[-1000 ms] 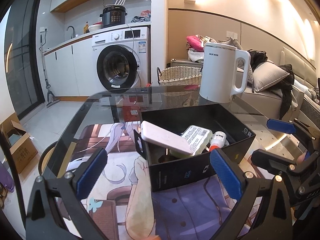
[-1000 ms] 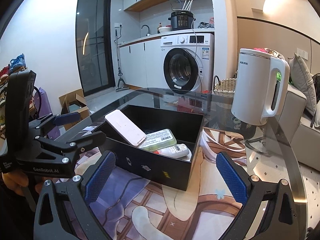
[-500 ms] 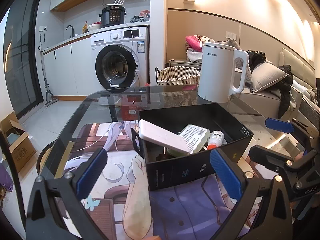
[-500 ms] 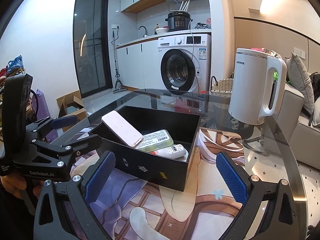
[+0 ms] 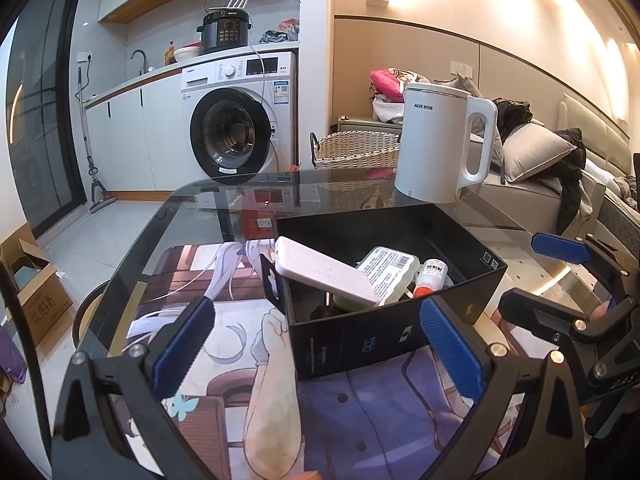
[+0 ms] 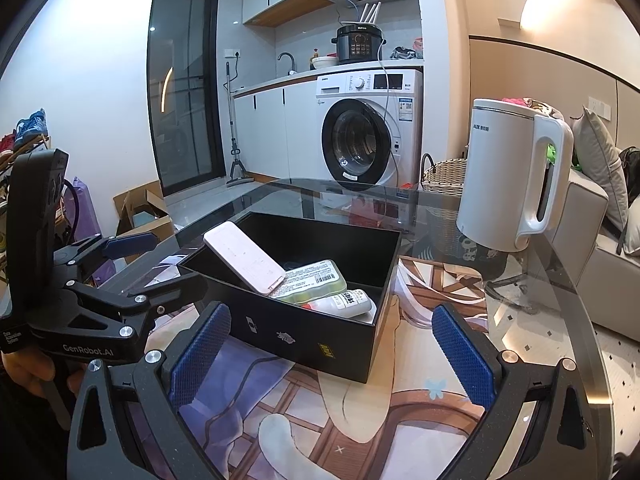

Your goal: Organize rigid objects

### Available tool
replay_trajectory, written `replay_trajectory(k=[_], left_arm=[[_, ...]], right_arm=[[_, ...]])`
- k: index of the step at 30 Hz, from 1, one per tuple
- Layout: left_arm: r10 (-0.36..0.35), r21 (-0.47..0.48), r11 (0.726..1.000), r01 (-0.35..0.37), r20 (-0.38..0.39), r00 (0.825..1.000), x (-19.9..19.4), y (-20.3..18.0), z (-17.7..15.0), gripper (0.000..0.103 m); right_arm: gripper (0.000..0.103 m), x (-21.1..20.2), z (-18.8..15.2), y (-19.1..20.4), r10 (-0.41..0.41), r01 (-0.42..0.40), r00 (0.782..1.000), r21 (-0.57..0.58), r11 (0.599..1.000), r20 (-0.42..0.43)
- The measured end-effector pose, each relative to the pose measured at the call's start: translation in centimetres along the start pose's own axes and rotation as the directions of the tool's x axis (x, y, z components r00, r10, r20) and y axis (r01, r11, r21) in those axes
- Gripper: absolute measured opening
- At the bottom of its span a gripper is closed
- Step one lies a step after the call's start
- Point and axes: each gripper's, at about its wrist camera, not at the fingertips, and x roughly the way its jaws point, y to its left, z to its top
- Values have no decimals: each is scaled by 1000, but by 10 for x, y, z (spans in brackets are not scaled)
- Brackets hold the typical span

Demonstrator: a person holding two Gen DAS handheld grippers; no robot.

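A black open box (image 5: 360,344) (image 6: 320,336) stands on the glass table. In it lie a pale pink power bank (image 5: 324,272) (image 6: 244,256) leaning on the box's rim, a green-and-white labelled case (image 5: 386,272) (image 6: 316,280) and a small white bottle with a red cap (image 5: 430,276) (image 6: 348,302). My left gripper (image 5: 316,336) is open and empty, just short of the box's near wall. My right gripper (image 6: 332,344) is open and empty, in front of the box's near corner. Each gripper shows in the other's view.
A white electric kettle (image 5: 440,144) (image 6: 516,176) stands on the table beyond the box. A printed mat (image 5: 240,360) covers the table under the box. A wicker basket (image 5: 356,148), washing machine (image 5: 240,128) and sofa (image 5: 540,184) lie beyond the table edge.
Both grippers have drawn back slightly from the box and stay open. The box's contents have not moved.
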Motion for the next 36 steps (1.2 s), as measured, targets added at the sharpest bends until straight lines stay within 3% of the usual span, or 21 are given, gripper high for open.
replay_trajectory(k=[36], left_arm=[[-6,-4,1000,6,4,1000,-1,-2,-1,103]], right_arm=[[102,3,4,-4,-9,9,1000,-14,1000,-9]])
